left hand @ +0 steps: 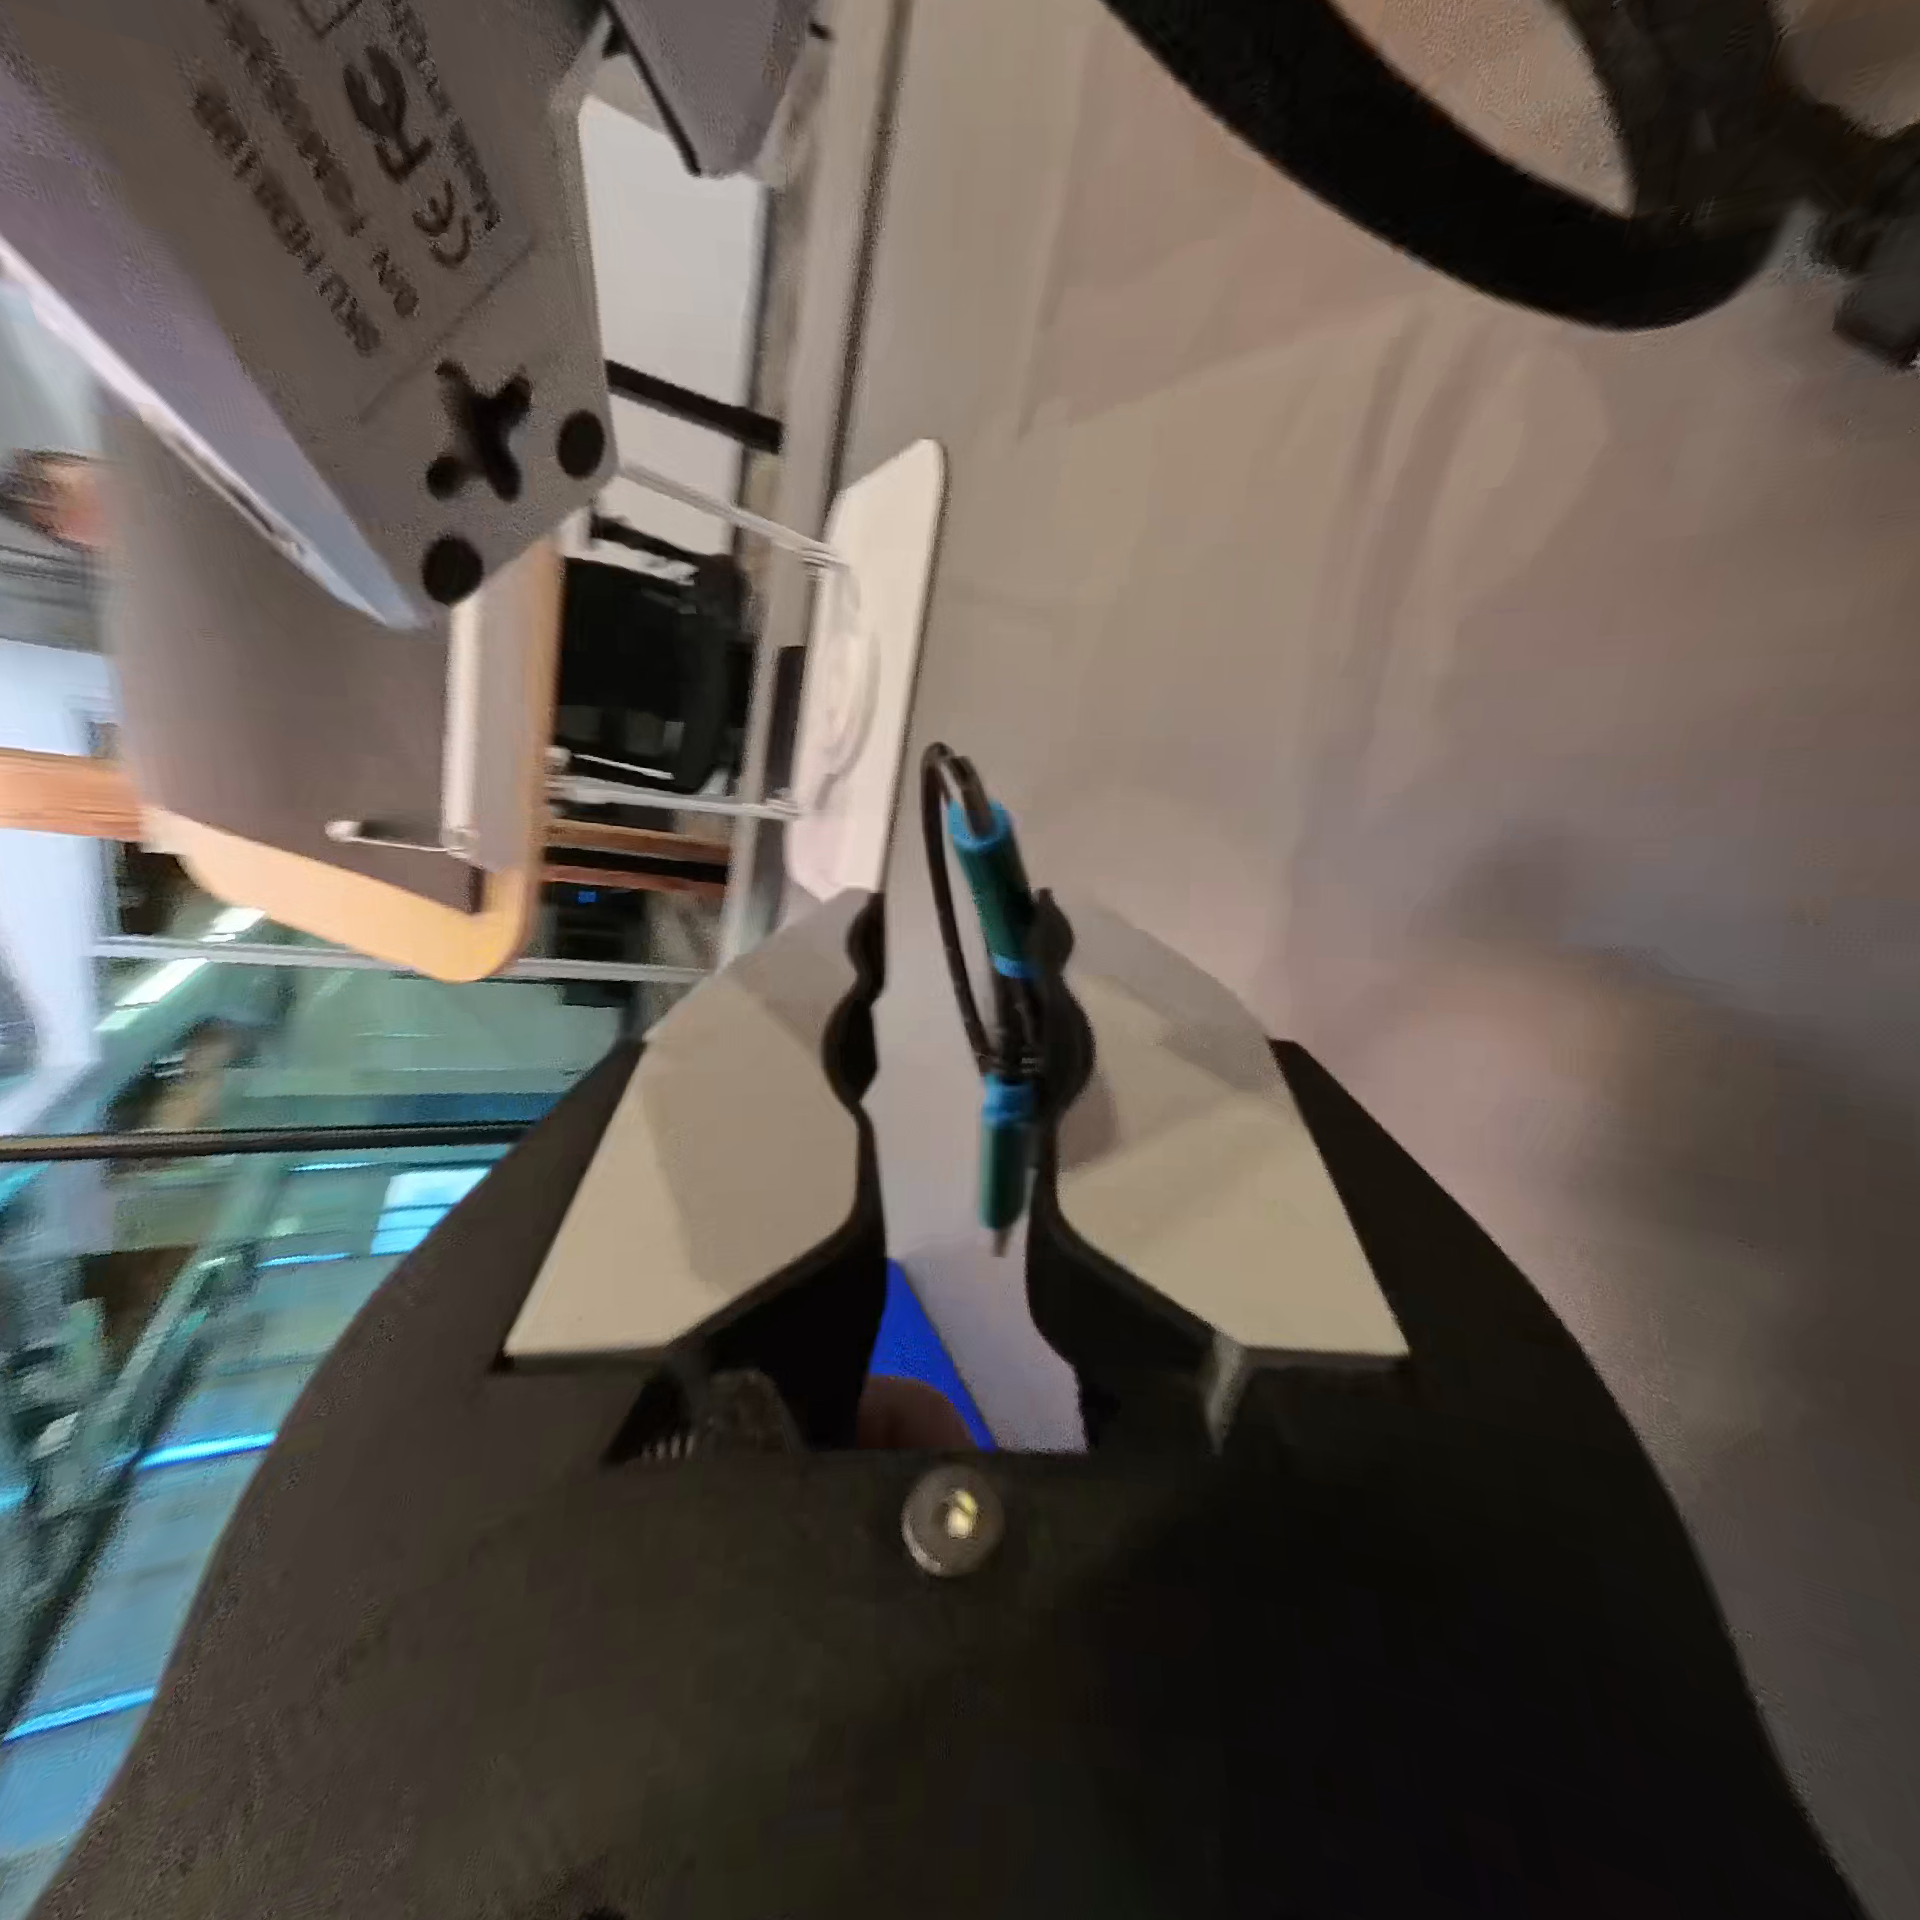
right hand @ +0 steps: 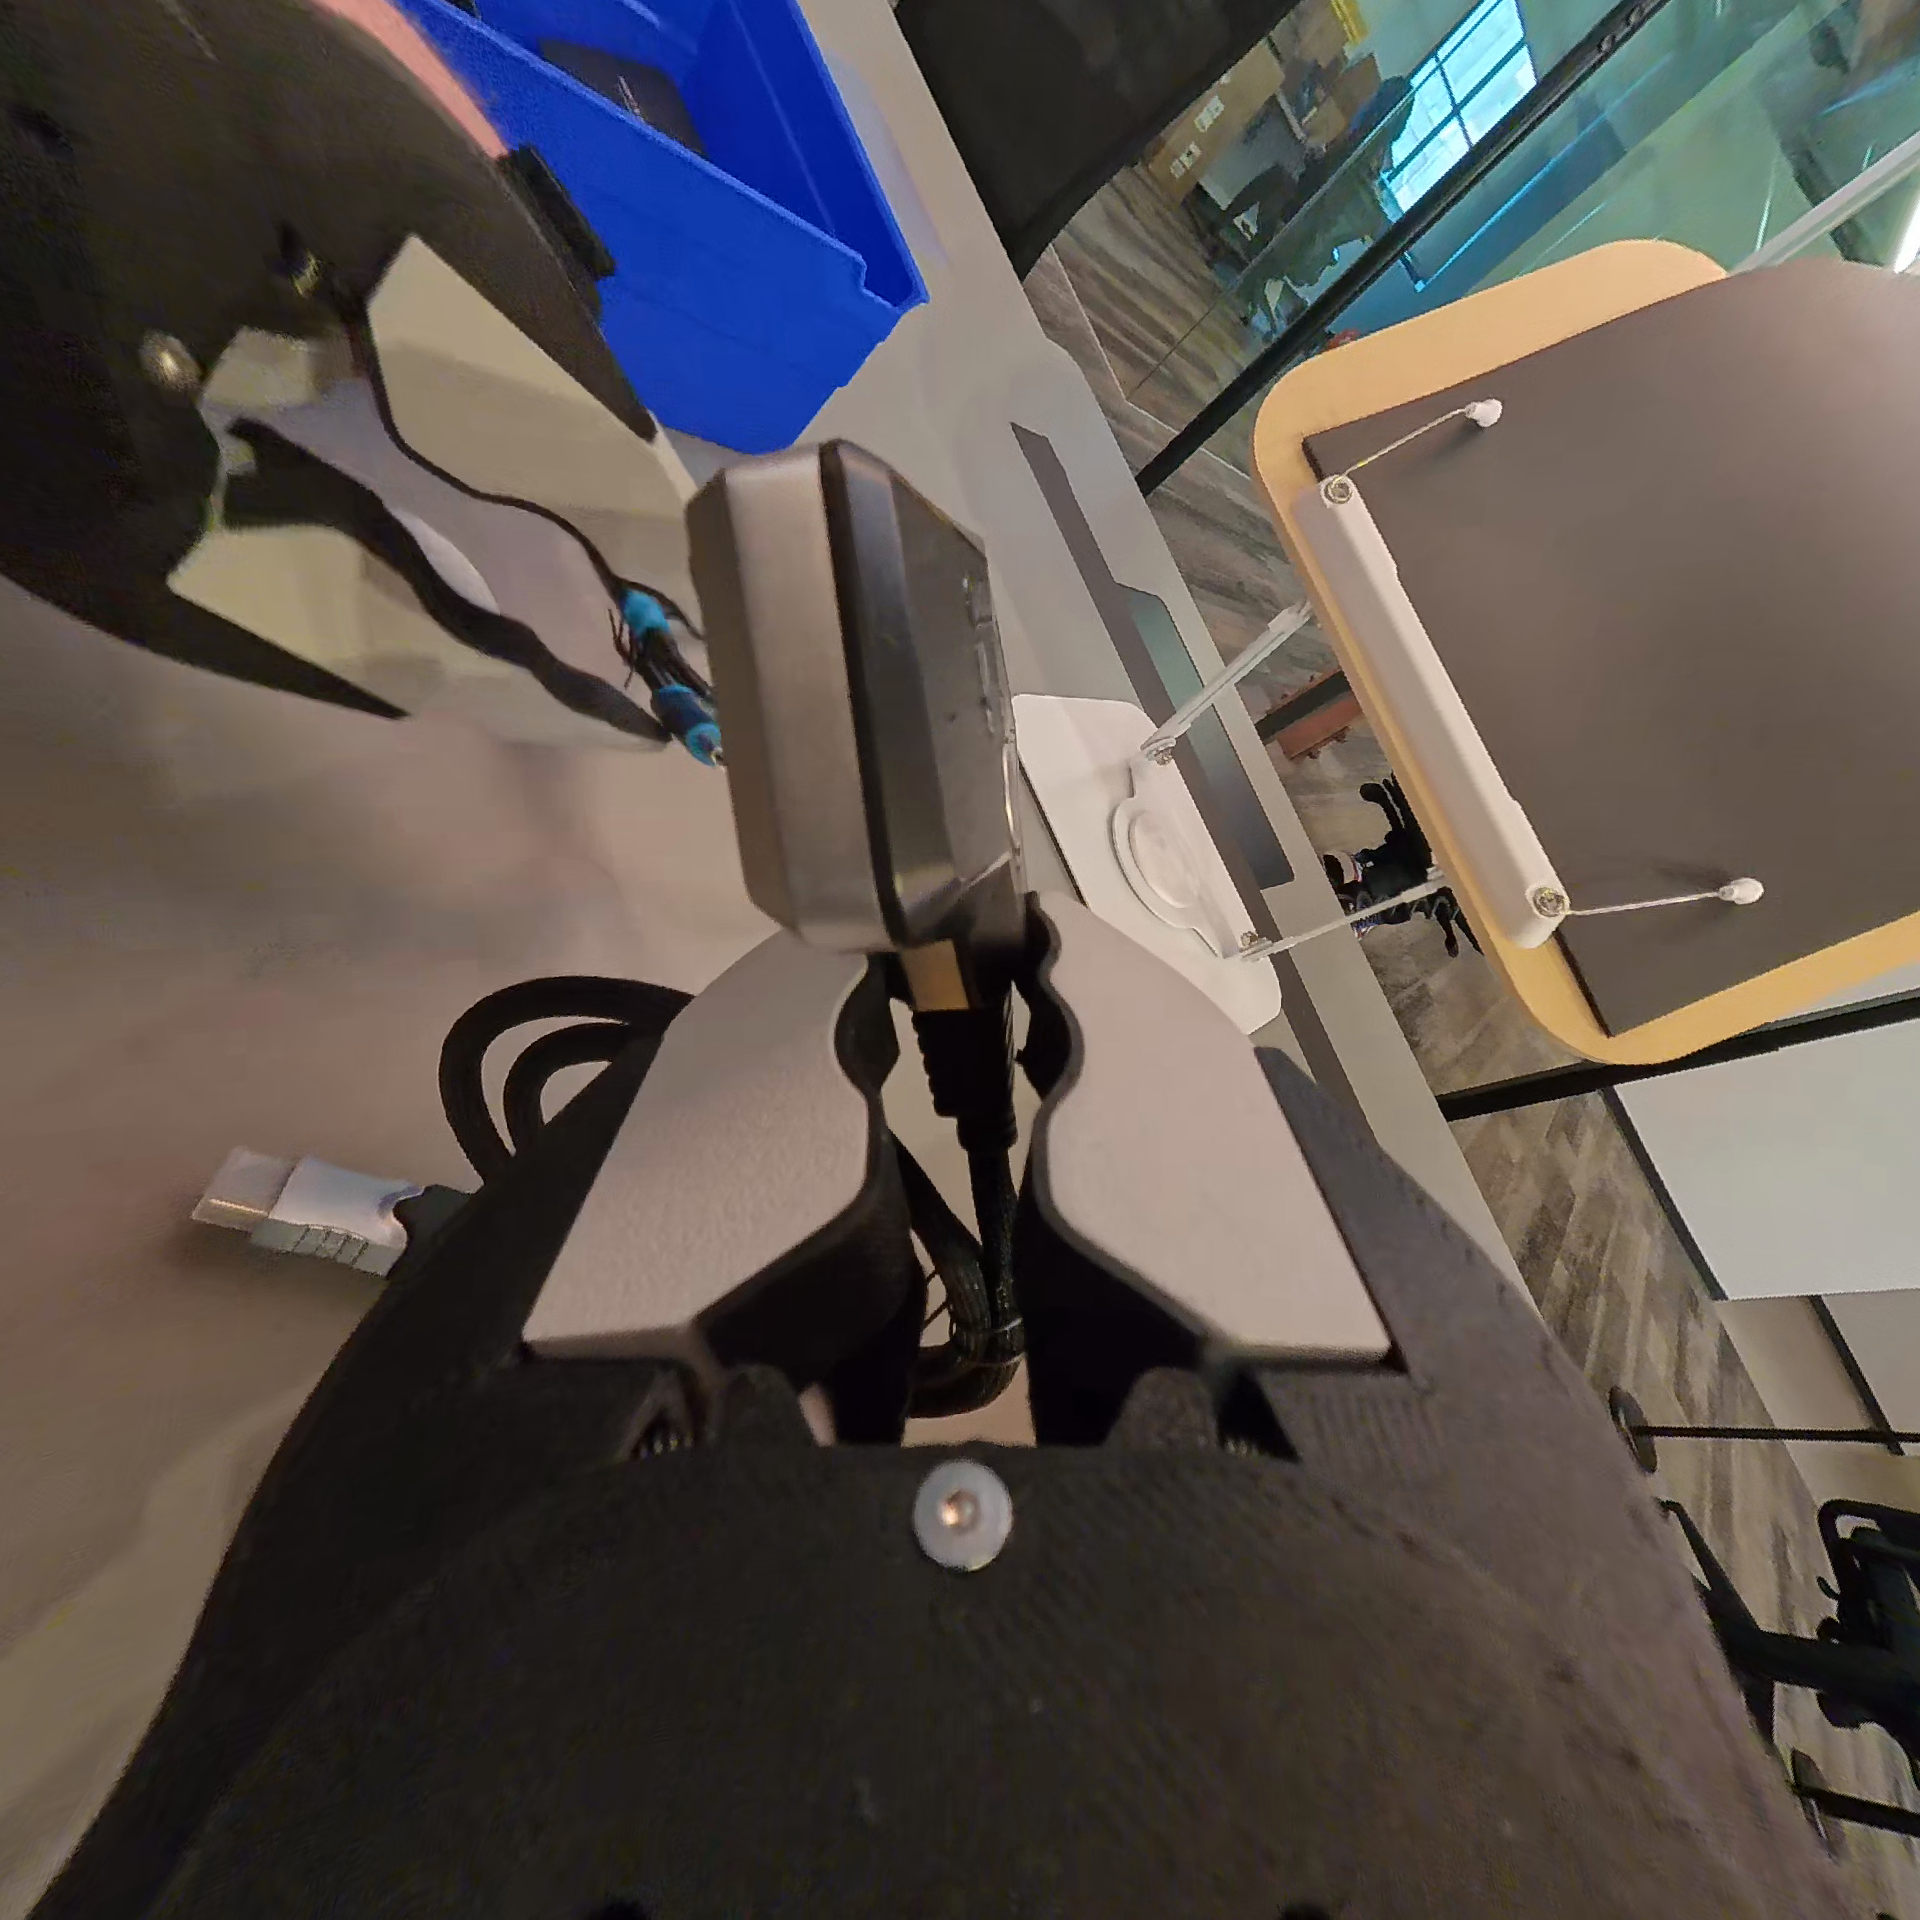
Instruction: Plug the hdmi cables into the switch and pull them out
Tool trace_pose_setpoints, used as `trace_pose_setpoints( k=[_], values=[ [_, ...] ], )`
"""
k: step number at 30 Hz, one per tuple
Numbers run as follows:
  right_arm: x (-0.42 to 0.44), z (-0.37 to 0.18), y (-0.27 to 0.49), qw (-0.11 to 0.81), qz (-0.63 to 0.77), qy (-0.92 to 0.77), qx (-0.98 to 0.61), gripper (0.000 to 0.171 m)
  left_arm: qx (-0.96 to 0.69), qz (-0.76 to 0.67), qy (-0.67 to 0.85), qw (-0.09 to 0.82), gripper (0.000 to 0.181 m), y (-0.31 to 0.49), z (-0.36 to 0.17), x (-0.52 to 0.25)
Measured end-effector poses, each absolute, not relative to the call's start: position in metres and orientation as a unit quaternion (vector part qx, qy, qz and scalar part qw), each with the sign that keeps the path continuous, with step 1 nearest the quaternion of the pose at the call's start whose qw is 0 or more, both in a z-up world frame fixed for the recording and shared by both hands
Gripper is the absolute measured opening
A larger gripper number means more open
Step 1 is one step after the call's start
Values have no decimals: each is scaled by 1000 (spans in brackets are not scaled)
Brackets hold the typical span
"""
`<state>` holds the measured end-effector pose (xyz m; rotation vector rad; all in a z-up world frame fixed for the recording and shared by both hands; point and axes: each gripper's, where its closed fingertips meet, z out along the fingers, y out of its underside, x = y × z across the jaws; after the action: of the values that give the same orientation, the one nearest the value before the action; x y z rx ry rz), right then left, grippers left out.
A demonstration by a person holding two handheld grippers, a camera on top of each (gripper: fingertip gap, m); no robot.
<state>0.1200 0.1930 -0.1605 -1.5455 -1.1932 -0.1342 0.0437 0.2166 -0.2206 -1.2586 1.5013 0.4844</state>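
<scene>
here the right gripper point(right hand: 961, 997) pinched the plug point(right hand: 951, 1023) seated under the switch point(right hand: 852, 696); beside the switch, the left gripper point(left hand: 961, 997) gaped empty.

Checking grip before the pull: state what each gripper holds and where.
Right gripper: HDMI plug, by its black body, plugged into the switch. Left gripper: nothing.

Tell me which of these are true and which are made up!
1. The right gripper grips a black hdmi plug. True.
2. The bin is red. False: it is blue.
3. The plug's gold end meets the switch. True.
4. The left gripper is clamped on the switch. False: its fingers are apart and hold nothing; a small cable with blue ends lies between them.
5. A silver plug lies on the table. True.
</scene>
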Motion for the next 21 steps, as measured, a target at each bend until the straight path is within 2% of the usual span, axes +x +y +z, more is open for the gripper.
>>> trace_pose_setpoints(
  k=[3,4,6,16,18,21],
  values=[
    [118,-159,192,560,-58,-507,-653,20,-524,219,623,538,43,230,-235,51],
    [118,-158,191,560,-58,-506,-653,20,-528,228,615,539,41,239,-239,51],
    [120,-158,191,561,-60,-505,-653,20,-541,211,614,534,0,246,-245,56],
    [122,-155,192,568,-45,-495,-657,20,-587,181,611,500,0,263,-257,47],
    [121,-154,192,568,-43,-494,-657,20,-597,185,624,468,23,265,-264,42],
    [120,-153,192,568,-43,-493,-657,20,-627,153,638,421,37,272,-275,44]
  ],
)
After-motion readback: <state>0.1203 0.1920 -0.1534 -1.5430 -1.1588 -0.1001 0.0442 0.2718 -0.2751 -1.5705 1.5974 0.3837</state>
